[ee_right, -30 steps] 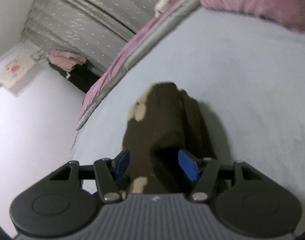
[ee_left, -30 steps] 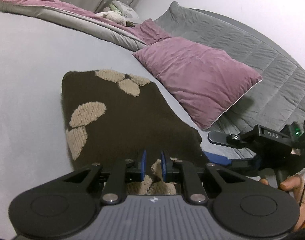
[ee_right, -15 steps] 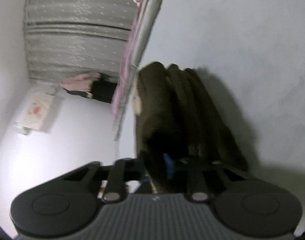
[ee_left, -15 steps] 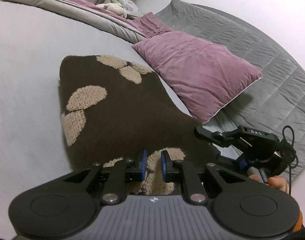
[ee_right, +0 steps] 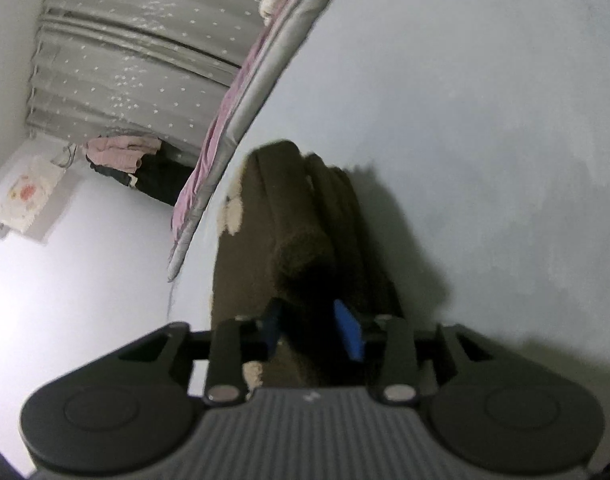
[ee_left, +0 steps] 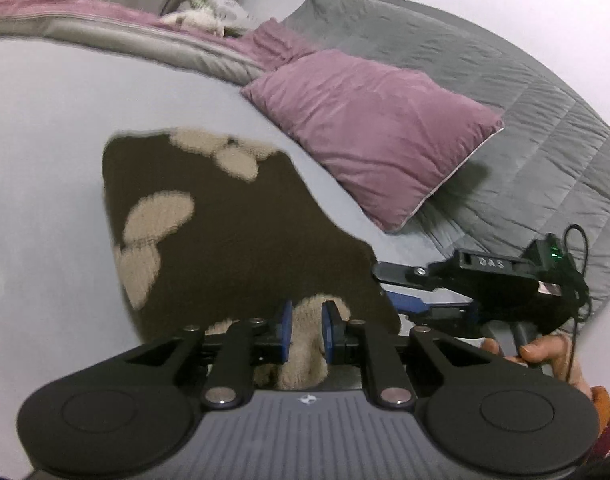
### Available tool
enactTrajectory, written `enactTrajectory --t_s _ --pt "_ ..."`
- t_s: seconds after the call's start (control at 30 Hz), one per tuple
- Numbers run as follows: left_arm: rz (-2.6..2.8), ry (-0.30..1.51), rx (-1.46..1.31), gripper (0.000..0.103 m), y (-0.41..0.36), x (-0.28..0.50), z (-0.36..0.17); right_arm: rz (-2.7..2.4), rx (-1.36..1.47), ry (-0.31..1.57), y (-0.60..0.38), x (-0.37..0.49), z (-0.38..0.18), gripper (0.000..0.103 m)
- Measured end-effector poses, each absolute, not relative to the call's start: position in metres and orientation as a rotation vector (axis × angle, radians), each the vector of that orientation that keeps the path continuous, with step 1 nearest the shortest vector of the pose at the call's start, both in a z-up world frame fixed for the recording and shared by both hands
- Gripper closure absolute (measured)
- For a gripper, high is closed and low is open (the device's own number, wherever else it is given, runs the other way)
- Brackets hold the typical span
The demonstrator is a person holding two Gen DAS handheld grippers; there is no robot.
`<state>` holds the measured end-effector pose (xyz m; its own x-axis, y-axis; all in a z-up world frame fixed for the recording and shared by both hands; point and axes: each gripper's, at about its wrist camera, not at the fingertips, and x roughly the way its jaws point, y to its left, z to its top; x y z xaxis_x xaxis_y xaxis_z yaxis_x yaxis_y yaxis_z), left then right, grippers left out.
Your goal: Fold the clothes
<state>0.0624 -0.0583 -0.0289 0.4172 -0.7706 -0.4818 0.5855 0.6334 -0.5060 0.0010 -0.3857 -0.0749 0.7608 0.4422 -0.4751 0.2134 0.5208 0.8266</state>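
Note:
A folded brown fleece garment (ee_left: 225,240) with beige patches lies on the pale grey bed sheet (ee_left: 45,160). My left gripper (ee_left: 307,320) is shut on a beige tuft at the garment's near edge. To its right, a hand holds my right gripper (ee_left: 385,288) at the garment's right corner. In the right wrist view the garment (ee_right: 305,208) runs away in stacked folds. My right gripper (ee_right: 311,328) has its jaws opening, with a thick dark fold between the blue pads (ee_right: 351,334), which no longer squeeze it.
A mauve pillow (ee_left: 369,128) and a grey quilted cover (ee_left: 525,120) lie behind on the right. A rolled mauve-and-grey blanket (ee_left: 125,32) borders the far side. Grey star curtains (ee_right: 137,60) and a pile of clothes (ee_right: 121,156) stand beyond the bed.
My right gripper closed on the garment's side fold half a second ago and has now parted again; it also sank and rolled. My left gripper keeps its hold, nearly still.

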Motion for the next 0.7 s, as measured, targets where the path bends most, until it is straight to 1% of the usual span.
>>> enactTrajectory --t_s 0.07,0.13,0.17,0.27,0.37,0.53,0.63,0.7 --pt "-0.844 0.715 -0.253 0.087 -0.056 0.067 -0.021 0.12 0.963 0.696 -0.383 -0.003 -0.059 0.06" --pt "-0.805 0.679 -0.218 0.083 -0.055 0.073 -0.017 0.088 0.876 0.655 -0.38 -0.009 -0.042 0.054" --pt "-0.781 0.663 -0.206 0.082 -0.054 0.077 -0.016 0.079 0.827 0.632 -0.375 -0.01 -0.033 0.048" --pt "-0.712 0.622 -0.184 0.082 -0.054 0.092 -0.018 0.054 0.667 0.563 -0.355 -0.006 -0.008 0.046" --pt "-0.677 0.578 -0.155 0.081 -0.059 0.104 -0.021 0.043 0.5 0.507 -0.329 0.001 0.005 0.046" --pt "-0.641 0.515 -0.052 0.081 -0.082 0.127 -0.021 0.03 0.317 0.473 -0.298 0.033 0.014 0.048" --pt "-0.633 0.5 0.011 0.081 -0.097 0.145 -0.022 0.023 0.215 0.473 -0.281 0.057 0.015 0.054" --pt "-0.627 0.501 0.054 0.081 -0.106 0.156 -0.025 0.017 0.152 0.491 -0.271 0.076 0.015 0.06"
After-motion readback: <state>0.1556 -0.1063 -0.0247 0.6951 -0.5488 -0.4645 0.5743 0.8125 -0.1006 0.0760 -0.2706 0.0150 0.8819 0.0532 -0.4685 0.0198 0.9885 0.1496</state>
